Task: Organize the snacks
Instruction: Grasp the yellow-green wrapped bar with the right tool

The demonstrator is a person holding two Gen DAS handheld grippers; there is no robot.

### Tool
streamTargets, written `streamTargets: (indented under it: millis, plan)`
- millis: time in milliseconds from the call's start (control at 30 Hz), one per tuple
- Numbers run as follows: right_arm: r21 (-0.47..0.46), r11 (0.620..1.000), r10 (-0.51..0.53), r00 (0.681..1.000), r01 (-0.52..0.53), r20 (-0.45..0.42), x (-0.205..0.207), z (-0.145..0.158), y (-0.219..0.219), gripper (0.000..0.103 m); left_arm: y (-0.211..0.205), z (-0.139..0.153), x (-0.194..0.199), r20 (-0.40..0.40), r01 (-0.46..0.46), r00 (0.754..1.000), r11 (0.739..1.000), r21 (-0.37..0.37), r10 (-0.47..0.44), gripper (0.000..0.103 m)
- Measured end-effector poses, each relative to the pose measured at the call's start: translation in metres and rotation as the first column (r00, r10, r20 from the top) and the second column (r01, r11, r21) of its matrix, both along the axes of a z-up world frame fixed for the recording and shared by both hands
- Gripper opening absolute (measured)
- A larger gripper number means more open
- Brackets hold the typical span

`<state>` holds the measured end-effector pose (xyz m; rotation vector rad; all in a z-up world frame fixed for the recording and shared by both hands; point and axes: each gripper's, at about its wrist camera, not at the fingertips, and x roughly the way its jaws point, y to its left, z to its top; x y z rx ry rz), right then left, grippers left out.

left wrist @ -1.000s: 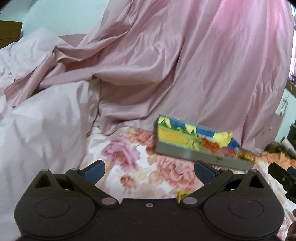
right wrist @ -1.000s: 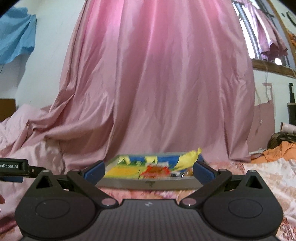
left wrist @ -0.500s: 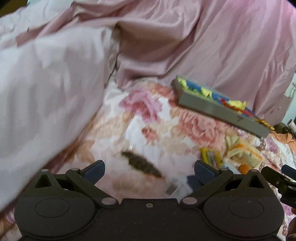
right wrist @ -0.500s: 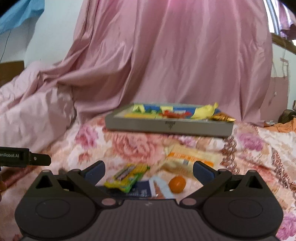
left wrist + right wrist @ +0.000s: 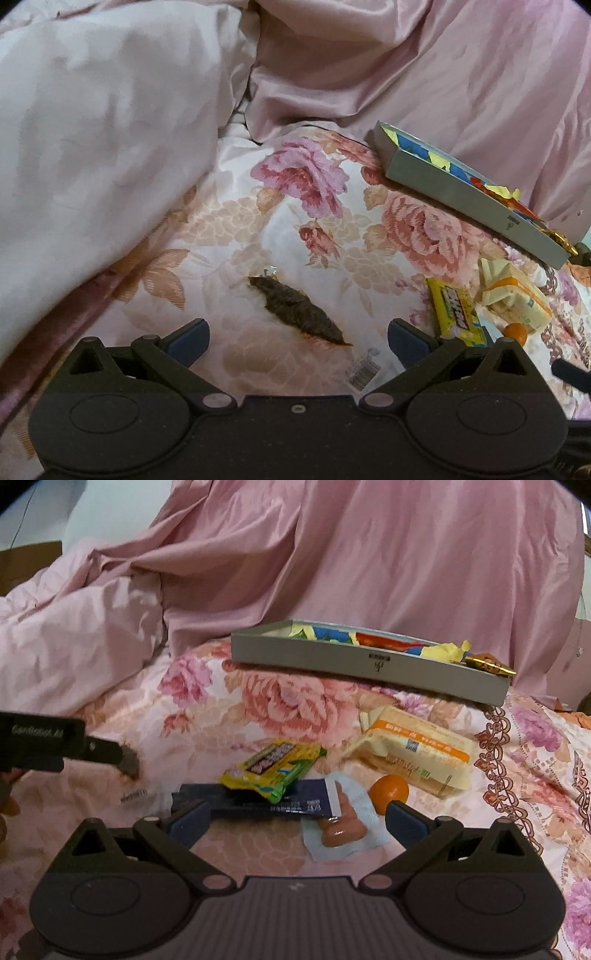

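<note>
tray (image 5: pixel 369 662): mixed snack wrappers (image 5: pixel 445 650) inside (one overhangs) | L claw (image 5: pixel 297 338) & R claw (image 5: pixel 297 818): spread, empty

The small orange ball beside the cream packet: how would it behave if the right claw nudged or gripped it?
The orange ball looks round and smooth, so a nudge would probably set it rolling across the floral bedspread, though the soft cloth may slow it. It might slip out from between the flat fingers of the right claw. Whether it is fruit or candy is unclear.
</note>
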<state>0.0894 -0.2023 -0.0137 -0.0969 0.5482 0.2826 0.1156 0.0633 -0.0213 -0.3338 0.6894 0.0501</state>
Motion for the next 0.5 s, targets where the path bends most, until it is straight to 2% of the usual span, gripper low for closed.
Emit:
streamTargets:
  millis: [133,233,500]
  plan:
    - [-0.030,1.000,0.006,1.000,-0.007,-0.020,0.007,-0.003,0.008,0.103,0.008,-0.002,0.018,-0.046,-0.009,0.999,0.997,-0.070,0.006,0.102]
    - [-0.053,0.998,0.029,0.999,-0.029,-0.018,0.014,-0.002,0.016,0.103,0.015,0.000,0.026,-0.046,-0.022,0.999,0.994,-0.106,0.017,0.102]
    - [-0.091,0.995,0.046,0.999,-0.047,-0.019,0.055,0.001,0.039,0.103,0.024,-0.005,0.035,-0.087,-0.035,0.996,0.993,-0.114,0.025,0.102]
